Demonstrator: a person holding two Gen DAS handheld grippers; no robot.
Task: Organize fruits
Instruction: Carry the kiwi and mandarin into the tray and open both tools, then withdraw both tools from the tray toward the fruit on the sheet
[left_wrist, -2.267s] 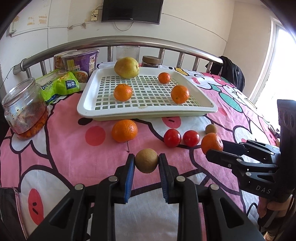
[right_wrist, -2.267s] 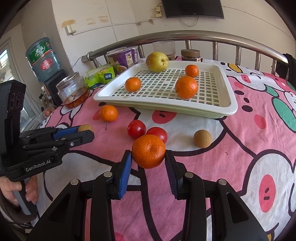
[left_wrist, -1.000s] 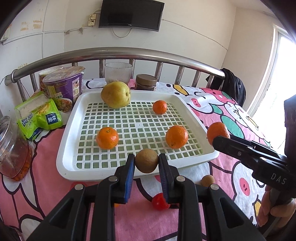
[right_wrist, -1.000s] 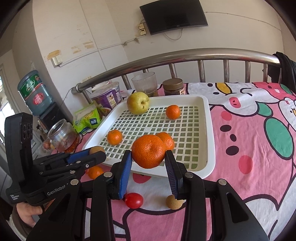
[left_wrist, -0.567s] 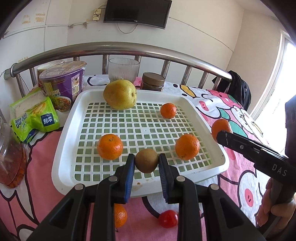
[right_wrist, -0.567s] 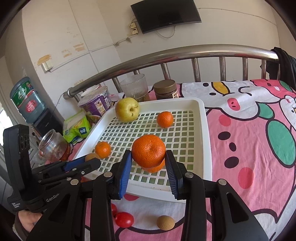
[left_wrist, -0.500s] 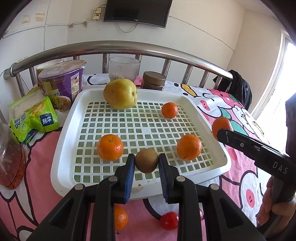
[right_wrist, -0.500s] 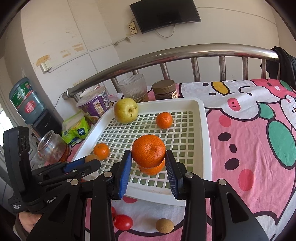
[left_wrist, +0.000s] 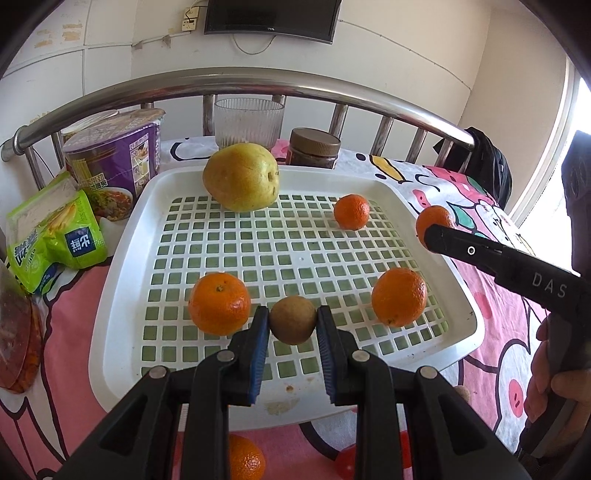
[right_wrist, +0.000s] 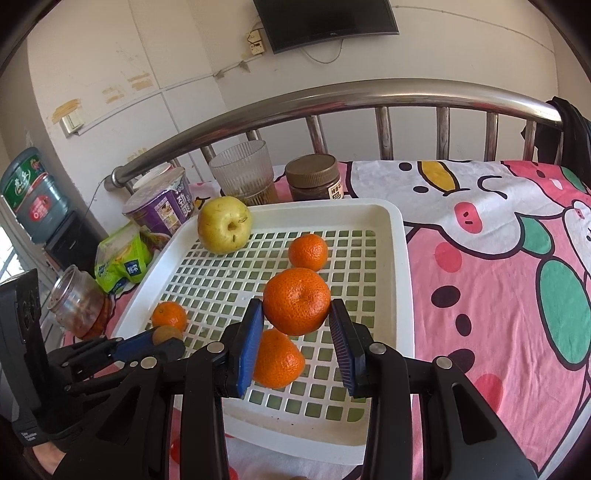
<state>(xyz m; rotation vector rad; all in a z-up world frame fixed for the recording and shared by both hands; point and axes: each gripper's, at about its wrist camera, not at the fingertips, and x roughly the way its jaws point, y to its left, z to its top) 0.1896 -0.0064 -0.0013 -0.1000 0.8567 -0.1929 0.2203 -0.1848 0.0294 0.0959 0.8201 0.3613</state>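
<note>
A white slotted tray (left_wrist: 122, 236) (right_wrist: 399, 236) holds a yellow pear (left_wrist: 241, 176) (right_wrist: 224, 229) and three oranges (left_wrist: 219, 303) (left_wrist: 399, 297) (left_wrist: 351, 211). My left gripper (left_wrist: 292, 326) is shut on a brown kiwi (left_wrist: 292, 324) over the tray's near part; it also shows in the right wrist view (right_wrist: 162, 338). My right gripper (right_wrist: 296, 326) is shut on a large orange (right_wrist: 296, 301) above the tray, over another orange (right_wrist: 279, 360). It shows in the left wrist view (left_wrist: 436, 230) above the tray's right rim.
Behind the tray stand a glass (left_wrist: 249, 122), a brown-lidded jar (left_wrist: 313, 147) and a purple noodle cup (left_wrist: 114, 166), under a steel rail (left_wrist: 258, 83). A green snack bag (left_wrist: 55, 236) and a glass jar (right_wrist: 79, 301) lie left. An orange (left_wrist: 245, 458) and a tomato (left_wrist: 345, 461) lie on the cloth.
Both grippers moved forward and down over the tray with their fruit. The kiwi is now low over the tray's near part, and the large orange is over the tray's right side.
</note>
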